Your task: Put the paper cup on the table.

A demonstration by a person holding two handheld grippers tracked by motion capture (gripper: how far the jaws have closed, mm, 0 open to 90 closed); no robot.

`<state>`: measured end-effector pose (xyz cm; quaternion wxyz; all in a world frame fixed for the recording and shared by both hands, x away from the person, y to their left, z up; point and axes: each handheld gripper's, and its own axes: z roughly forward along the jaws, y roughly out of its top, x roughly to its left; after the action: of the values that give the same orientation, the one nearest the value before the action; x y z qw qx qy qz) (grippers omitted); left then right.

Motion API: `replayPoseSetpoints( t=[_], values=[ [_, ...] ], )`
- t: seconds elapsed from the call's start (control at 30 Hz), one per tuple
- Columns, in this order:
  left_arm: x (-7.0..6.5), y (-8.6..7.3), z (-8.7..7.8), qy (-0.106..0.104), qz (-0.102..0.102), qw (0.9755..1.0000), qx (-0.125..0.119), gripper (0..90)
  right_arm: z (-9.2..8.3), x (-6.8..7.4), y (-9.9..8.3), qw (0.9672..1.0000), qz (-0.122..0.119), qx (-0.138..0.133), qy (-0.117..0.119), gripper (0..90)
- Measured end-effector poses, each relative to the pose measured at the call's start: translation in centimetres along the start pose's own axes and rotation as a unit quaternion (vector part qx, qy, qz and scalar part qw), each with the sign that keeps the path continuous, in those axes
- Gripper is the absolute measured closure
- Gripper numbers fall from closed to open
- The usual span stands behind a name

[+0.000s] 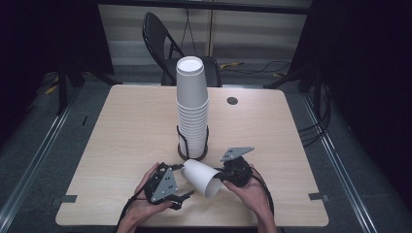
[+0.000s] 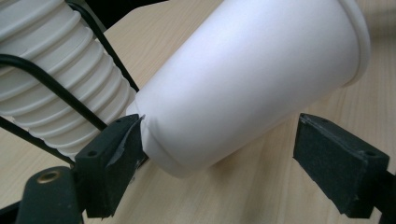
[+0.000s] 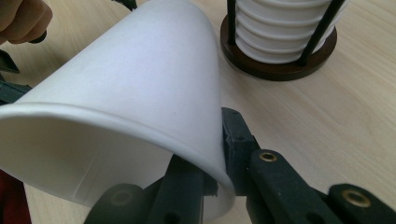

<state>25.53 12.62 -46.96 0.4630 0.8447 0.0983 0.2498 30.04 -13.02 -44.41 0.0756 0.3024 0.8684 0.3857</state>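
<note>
Tabletop: cup [image 1: 201, 176] sideways, mouth near-right.

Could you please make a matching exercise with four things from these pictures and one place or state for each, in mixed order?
Things:
1. single white paper cup
2. tall stack of white paper cups
3. left claw
4. dark folding chair

Places or states:
a. stands behind the light wooden table
b. stands upright in a round dark holder
c. lies tilted, its rim pinched by the right claw
d. jaws apart around the cup's base

Pairs: 1-c, 2-b, 3-d, 4-a
</note>
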Motion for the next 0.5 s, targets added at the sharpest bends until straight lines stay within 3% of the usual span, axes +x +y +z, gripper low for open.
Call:
replayPoseSetpoints(
  t=[0.1, 0.3, 0.4, 0.5],
  values=[
    [-0.2, 0.1, 0.1, 0.011, 0.012, 0.9999, 0.005, 15.5, -0.1, 0.3, 0.3, 0.9999, -0.008, 0.001, -0.009, 86.5],
    [-0.6, 0.4, 0.3, 0.022, 0.045, 0.9986, 0.015, 13.5, 0.2, 0.4, 0.6, 0.9998, -0.015, 0.013, 0.002, 86.7],
    [-0.9, 0.7, 0.7, 0.031, 0.069, 0.9964, 0.038, 12.6, 0.2, 0.4, 0.7, 0.9998, -0.015, 0.014, 0.007, 87.0],
    [-1.4, 1.1, 1.0, 0.034, 0.085, 0.9949, 0.043, 6.5, 0.1, 0.7, 1.0, 0.9996, -0.021, 0.016, 0.015, 87.4]
  ],
)
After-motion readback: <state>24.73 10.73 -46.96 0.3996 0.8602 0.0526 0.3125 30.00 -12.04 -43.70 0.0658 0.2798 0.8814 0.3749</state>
